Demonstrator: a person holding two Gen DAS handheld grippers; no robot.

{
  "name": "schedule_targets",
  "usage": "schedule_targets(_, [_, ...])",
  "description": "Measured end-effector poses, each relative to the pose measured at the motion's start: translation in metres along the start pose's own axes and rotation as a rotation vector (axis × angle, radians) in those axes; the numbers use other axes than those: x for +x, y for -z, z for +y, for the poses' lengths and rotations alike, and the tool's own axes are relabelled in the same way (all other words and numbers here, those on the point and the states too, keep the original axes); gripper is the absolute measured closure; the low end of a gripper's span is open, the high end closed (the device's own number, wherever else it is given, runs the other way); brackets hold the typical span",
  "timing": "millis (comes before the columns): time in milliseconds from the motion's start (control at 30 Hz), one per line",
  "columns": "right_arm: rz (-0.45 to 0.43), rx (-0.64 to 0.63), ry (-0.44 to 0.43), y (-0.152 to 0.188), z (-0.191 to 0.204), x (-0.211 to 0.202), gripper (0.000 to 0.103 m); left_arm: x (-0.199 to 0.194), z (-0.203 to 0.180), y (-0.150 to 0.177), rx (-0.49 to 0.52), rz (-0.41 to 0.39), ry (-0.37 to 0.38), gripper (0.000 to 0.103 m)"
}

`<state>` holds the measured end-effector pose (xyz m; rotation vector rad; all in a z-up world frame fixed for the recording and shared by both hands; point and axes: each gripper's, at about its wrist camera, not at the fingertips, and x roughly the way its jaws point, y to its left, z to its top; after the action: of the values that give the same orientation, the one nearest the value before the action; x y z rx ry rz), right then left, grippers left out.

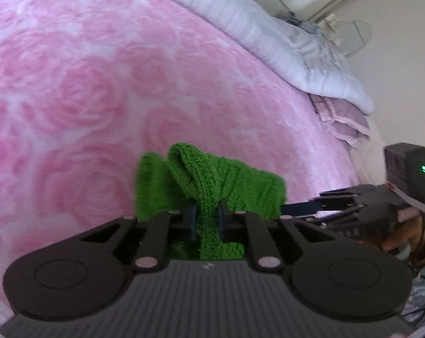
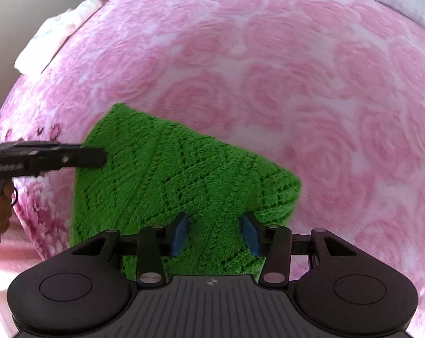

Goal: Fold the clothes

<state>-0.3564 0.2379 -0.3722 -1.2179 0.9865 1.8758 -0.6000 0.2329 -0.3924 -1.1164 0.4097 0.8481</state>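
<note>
A bright green knitted garment [image 2: 170, 174] hangs bunched over a pink rose-patterned blanket [image 2: 297, 84]. In the left wrist view my left gripper [image 1: 207, 219] is shut on a bunched fold of the green knit [image 1: 209, 180]. In the right wrist view my right gripper [image 2: 215, 232] has its blue pads [image 2: 180, 232] set wide with a thick part of the knit between them; both pads touch the cloth. The left gripper also shows in the right wrist view [image 2: 100, 157] at the garment's left edge. The right gripper shows in the left wrist view [image 1: 291, 208] at the garment's right edge.
The pink blanket [image 1: 100, 84] covers a bed. A white-lilac duvet [image 1: 268, 36] lies bunched along the far edge, with a pink frilled pillow [image 1: 344, 124] beside it. White cloth [image 2: 57, 33] lies at the bed's far left corner. A wall stands beyond.
</note>
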Motion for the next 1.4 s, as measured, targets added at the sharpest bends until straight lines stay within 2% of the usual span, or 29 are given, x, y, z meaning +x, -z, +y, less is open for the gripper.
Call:
schedule_targets(133, [0.009, -0.021, 0.032, -0.007, 0.015, 0.009, 0.056, 0.003, 0.014, -0.006, -0.027, 0.018, 0.003, 0.092])
schedule_targets(233, [-0.006, -0.007, 0.021, -0.01, 0.017, 0.006, 0.056, -0.005, 0.009, -0.013, 0.018, -0.002, -0.006, 0.092])
schedule_targets(333, [-0.021, 0.007, 0.016, -0.011, 0.02, 0.011, 0.056, 0.001, 0.016, -0.012, 0.021, 0.007, -0.039, 0.092])
schedule_targets(467, [-0.035, -0.003, 0.054, -0.01, 0.029, 0.022, 0.056, 0.011, 0.029, -0.002, 0.002, 0.005, -0.044, 0.09])
schedule_targets(600, [-0.051, -0.007, 0.074, -0.006, 0.031, 0.024, 0.055, 0.004, 0.029, 0.005, -0.003, -0.022, -0.05, 0.086])
schedule_targets(700, [-0.078, -0.003, 0.079, -0.003, 0.031, 0.023, 0.055, -0.007, 0.02, 0.011, 0.004, -0.037, -0.107, 0.077])
schedule_targets(800, [-0.162, 0.03, 0.089, 0.008, 0.03, 0.014, 0.055, -0.029, 0.011, 0.028, 0.007, -0.079, -0.133, 0.078])
schedule_targets(900, [-0.282, 0.085, 0.064, 0.029, 0.026, -0.01, 0.055, -0.05, 0.013, 0.051, -0.052, -0.08, -0.1, 0.078])
schedule_targets(1000, [-0.327, 0.121, 0.019, 0.053, 0.022, -0.033, 0.055, -0.065, 0.016, 0.08, -0.133, -0.053, -0.037, 0.078])
schedule_targets(1133, [-0.313, 0.126, 0.046, 0.091, 0.022, -0.052, 0.055, -0.072, 0.019, 0.108, -0.222, -0.022, 0.049, 0.078])
schedule_targets(1300, [-0.251, 0.171, 0.021, 0.123, 0.025, -0.047, 0.055, -0.059, 0.016, 0.125, -0.239, 0.015, 0.056, 0.078])
schedule_targets(1333, [-0.244, 0.18, 0.016, 0.125, 0.028, -0.043, 0.055, -0.057, 0.015, 0.127, -0.238, 0.015, 0.059, 0.08])
schedule_targets(1367, [-0.237, 0.188, 0.012, 0.128, 0.031, -0.039, 0.055, -0.055, 0.015, 0.129, -0.236, 0.016, 0.061, 0.094])
schedule_targets(1400, [-0.23, 0.197, 0.007, 0.13, 0.034, -0.035, 0.055, -0.055, 0.014, 0.13, -0.234, 0.011, 0.06, 0.095])
